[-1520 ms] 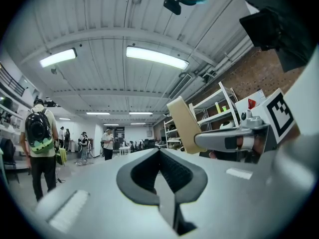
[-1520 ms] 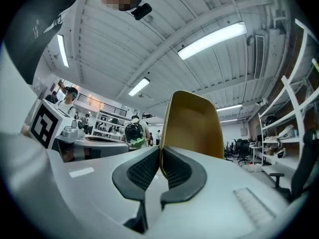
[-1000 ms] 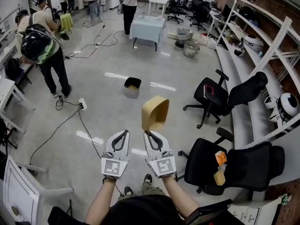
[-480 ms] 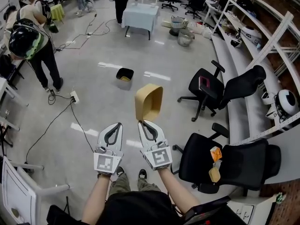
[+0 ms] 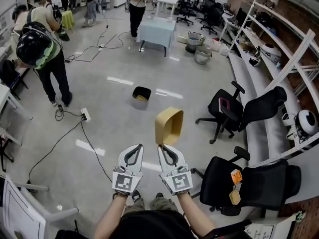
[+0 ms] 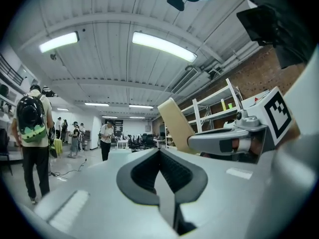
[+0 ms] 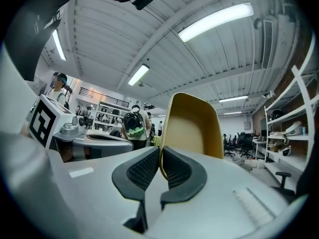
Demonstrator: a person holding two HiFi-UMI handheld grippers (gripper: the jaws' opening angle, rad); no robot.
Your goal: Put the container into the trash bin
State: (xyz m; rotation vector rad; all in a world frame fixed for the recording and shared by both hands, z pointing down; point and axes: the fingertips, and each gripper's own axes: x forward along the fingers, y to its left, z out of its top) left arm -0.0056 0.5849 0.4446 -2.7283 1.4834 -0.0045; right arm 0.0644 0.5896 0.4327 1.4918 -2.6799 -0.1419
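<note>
My right tongs (image 5: 161,147) pinch the tan container (image 5: 168,126) by its rim, well short of the black trash bin (image 5: 141,94), left tongs (image 5: 138,147) pressed together empty; I'd release only directly over the bin's mouth.

- No words, numbers or brand names can be read anywhere.
- The left gripper (image 5: 138,147) has a cube with a black-and-white square marker (image 5: 126,181). It is a pattern of blocks, not letters.
- The right gripper (image 5: 161,147) has a cube with the same kind of block marker (image 5: 180,182).
- A white sheet (image 5: 261,229) at the bottom right has dark marks, too small to read.
</note>
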